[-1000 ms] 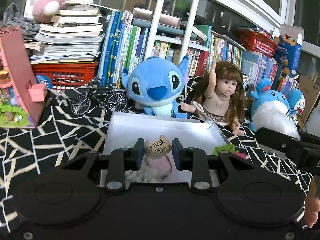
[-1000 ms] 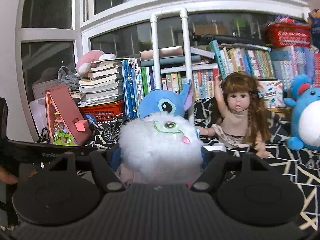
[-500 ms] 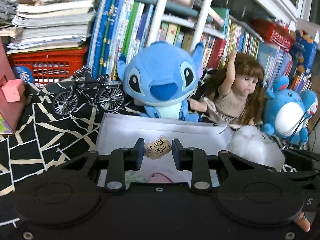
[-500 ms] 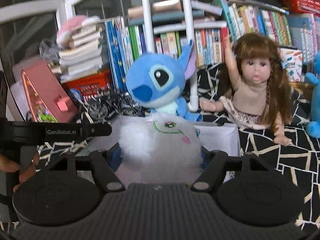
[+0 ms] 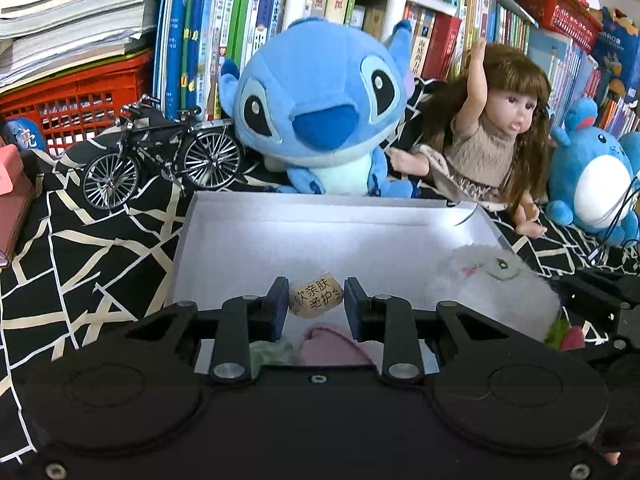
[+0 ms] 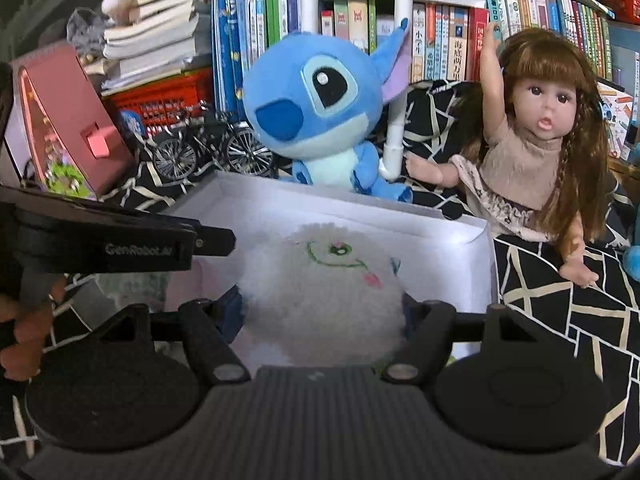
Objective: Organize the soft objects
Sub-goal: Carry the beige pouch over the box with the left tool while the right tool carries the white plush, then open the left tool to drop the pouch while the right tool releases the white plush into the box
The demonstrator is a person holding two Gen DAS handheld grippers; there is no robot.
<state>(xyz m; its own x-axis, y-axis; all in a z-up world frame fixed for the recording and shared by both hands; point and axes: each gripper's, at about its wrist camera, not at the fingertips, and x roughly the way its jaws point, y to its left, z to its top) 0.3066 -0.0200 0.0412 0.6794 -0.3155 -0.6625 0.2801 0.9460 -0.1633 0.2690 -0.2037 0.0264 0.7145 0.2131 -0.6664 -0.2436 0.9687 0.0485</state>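
Two grippers over the shallow white cardboard box [image 5: 224, 240]: left gripper [image 5: 316, 303] clamps a small tan printed label [image 5: 317, 298]; right gripper [image 6: 322, 312] grips a fluffy white plush [image 6: 320, 292].

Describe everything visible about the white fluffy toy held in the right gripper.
The white fluffy toy is a rounded ball of long, soft white pile. Its face is stitched on: a green-outlined eye with a dark centre, a small pink mark and a bit of blue at the side. The right gripper is shut on it, the fingers pressing into its sides. It hangs over the right-hand part of the open white box; whether its underside touches the box floor cannot be seen.
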